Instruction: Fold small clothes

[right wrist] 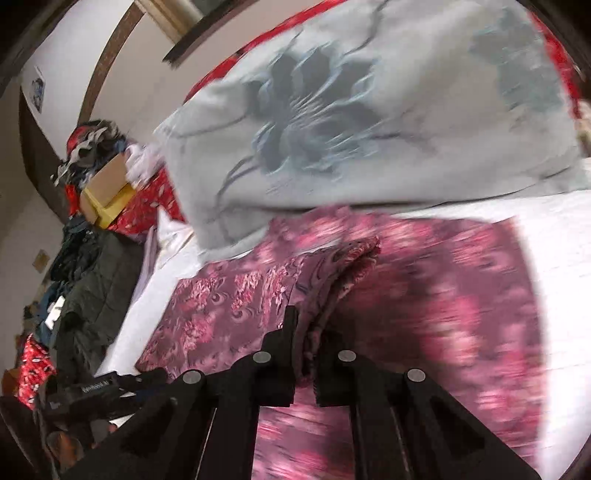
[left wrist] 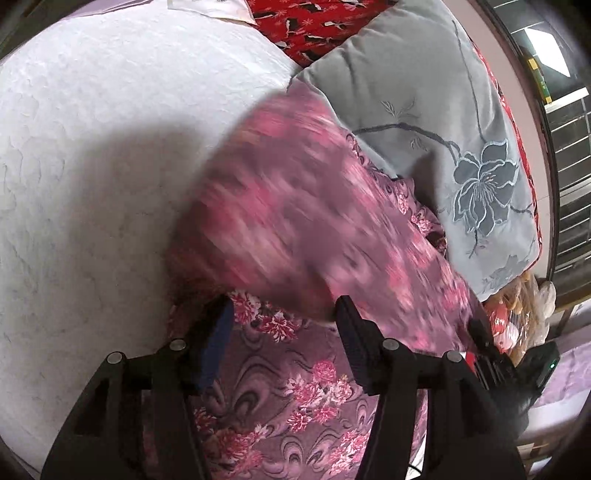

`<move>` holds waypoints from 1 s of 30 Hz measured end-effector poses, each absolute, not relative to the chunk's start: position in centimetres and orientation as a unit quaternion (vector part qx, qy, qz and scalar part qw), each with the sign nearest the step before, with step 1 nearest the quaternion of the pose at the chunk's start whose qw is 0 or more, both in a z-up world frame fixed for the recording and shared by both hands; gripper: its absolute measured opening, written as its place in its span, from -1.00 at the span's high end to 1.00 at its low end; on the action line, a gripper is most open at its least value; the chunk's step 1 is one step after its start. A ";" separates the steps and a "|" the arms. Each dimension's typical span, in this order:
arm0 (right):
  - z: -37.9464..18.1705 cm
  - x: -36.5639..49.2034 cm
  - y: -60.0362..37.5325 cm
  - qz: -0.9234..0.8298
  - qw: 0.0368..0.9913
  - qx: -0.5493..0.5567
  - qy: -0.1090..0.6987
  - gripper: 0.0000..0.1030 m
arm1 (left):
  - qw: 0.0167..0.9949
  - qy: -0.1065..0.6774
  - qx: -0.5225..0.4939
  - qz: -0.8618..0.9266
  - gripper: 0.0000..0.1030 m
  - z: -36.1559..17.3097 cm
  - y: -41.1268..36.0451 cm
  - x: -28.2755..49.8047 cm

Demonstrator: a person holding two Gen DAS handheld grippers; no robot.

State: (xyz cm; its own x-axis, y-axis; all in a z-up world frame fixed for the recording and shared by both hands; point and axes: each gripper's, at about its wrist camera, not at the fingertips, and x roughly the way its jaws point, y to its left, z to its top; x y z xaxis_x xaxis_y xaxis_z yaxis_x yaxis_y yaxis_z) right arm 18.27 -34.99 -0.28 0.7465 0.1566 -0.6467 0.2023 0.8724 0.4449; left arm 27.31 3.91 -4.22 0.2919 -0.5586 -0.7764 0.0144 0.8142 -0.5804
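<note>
A purple garment with pink flowers (left wrist: 295, 387) lies on the white bedsheet (left wrist: 92, 166). My left gripper (left wrist: 284, 317) is open just above it, with nothing between its fingers. A flap of the same garment (left wrist: 295, 206) is blurred and raised over the lower layer. In the right wrist view my right gripper (right wrist: 308, 332) is shut on a bunched fold of the garment (right wrist: 332, 266), with the rest of the cloth (right wrist: 443, 314) blurred around it. The right gripper also shows in the left wrist view (left wrist: 491, 354) at the right edge.
A grey pillow with a blue flower (left wrist: 443, 147) lies beside the garment, also in the right wrist view (right wrist: 332, 129). Red patterned fabric (left wrist: 314, 26) lies behind it. A pile of dark clothes (right wrist: 85, 277) and a cardboard box (right wrist: 107, 184) sit at the bed's far side.
</note>
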 end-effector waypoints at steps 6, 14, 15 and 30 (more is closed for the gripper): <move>-1.5 14.4 -41.6 -0.088 0.890 0.263 0.362 0.89 | 0.769 0.572 -0.222 -0.176 -0.08 -4.3 3.3 27.0; -2.3 12.1 -43.4 -0.132 0.875 0.263 0.384 0.69 | 0.775 0.569 -0.201 -0.187 -0.08 -2.7 3.4 24.8; -1.6 11.5 -43.0 -0.120 0.884 0.262 0.368 0.69 | 0.780 0.568 -0.185 -0.187 -0.08 -2.6 2.9 24.3; -0.3 1.7 -40.0 -0.024 0.846 0.219 0.486 -0.01 | 0.771 0.605 -0.034 -0.195 -0.09 -1.3 6.0 16.2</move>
State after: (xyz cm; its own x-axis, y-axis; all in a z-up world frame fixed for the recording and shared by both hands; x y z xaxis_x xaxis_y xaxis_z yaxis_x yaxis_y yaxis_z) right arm 1.67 -39.96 -0.33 0.5262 0.1718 -0.8328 0.2534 0.9032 0.3465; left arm 16.24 6.04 -1.27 0.1910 -0.3430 -0.9197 0.2598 0.9212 -0.2896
